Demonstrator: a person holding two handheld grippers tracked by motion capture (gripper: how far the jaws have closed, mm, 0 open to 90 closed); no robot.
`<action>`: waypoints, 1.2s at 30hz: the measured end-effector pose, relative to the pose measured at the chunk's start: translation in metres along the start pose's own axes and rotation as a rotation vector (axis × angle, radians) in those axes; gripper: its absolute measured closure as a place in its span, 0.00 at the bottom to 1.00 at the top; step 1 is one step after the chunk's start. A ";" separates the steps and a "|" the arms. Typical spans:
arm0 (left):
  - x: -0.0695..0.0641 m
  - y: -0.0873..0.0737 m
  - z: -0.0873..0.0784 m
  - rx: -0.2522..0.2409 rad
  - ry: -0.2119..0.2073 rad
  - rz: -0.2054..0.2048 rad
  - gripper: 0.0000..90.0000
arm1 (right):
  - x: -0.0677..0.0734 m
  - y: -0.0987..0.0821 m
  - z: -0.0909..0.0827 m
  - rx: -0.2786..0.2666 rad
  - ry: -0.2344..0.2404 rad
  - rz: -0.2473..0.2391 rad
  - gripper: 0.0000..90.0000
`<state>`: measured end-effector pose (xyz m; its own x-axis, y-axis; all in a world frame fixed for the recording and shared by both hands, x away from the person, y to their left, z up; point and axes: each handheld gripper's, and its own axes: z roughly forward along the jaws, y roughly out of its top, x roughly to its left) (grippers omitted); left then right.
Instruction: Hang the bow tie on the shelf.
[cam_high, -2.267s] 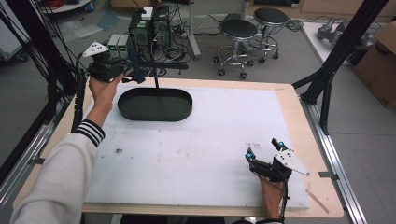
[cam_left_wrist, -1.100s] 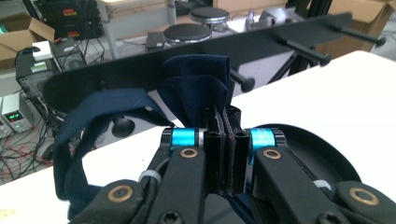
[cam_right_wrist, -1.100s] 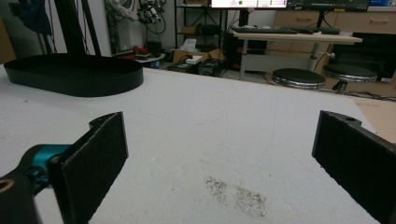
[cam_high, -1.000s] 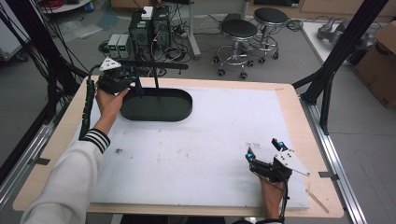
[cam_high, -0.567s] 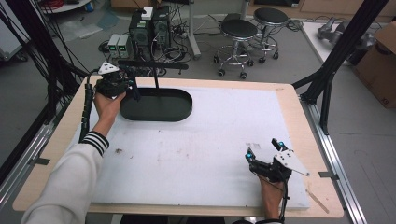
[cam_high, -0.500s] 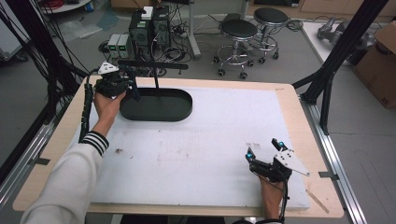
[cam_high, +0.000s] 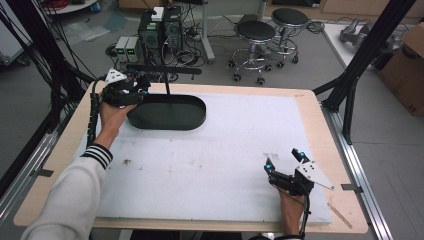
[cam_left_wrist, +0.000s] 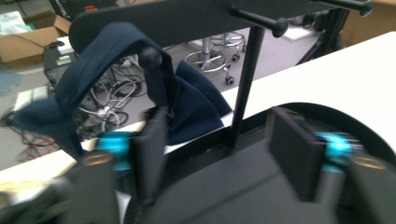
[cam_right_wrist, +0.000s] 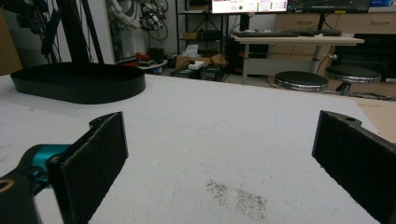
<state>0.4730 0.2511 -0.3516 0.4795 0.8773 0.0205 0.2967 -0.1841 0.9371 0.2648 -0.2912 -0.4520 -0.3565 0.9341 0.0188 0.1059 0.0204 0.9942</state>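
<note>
At about ten o'clock on the table, our left gripper (cam_left_wrist: 215, 140) hovers with jaws apart by the black stand (cam_high: 167, 107), holding nothing. A navy cloth (cam_left_wrist: 121, 79) hangs from a peg on the stand. To grip it well, we judge, we should close on a free fold, avoiding the pole (cam_left_wrist: 243, 88). Our right gripper (cam_high: 285, 162) rests spread wide and empty at five o'clock.

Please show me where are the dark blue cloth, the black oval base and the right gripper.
dark blue cloth (cam_left_wrist: 100, 60), left gripper view, on its draped fold.
black oval base (cam_high: 167, 112), high view, on its flat inside.
right gripper (cam_high: 282, 161), high view, midway between its fingertips.
</note>
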 end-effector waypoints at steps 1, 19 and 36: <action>0.001 -0.002 -0.001 -0.006 -0.016 -0.011 0.34 | 0.000 0.000 0.000 -0.002 0.001 -0.005 0.03; -0.022 -0.046 -0.065 -0.173 -0.168 -0.014 0.17 | 0.001 0.000 -0.001 -0.007 -0.011 0.002 0.03; -0.039 -0.141 -0.136 -0.336 -0.206 -0.007 0.17 | 0.001 0.000 -0.001 -0.008 -0.009 0.003 0.03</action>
<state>0.3007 0.3033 -0.4373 0.6442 0.7644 -0.0250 0.0301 0.0073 0.9995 0.2634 -0.2906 -0.4521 -0.3477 0.9374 0.0212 0.0995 0.0144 0.9949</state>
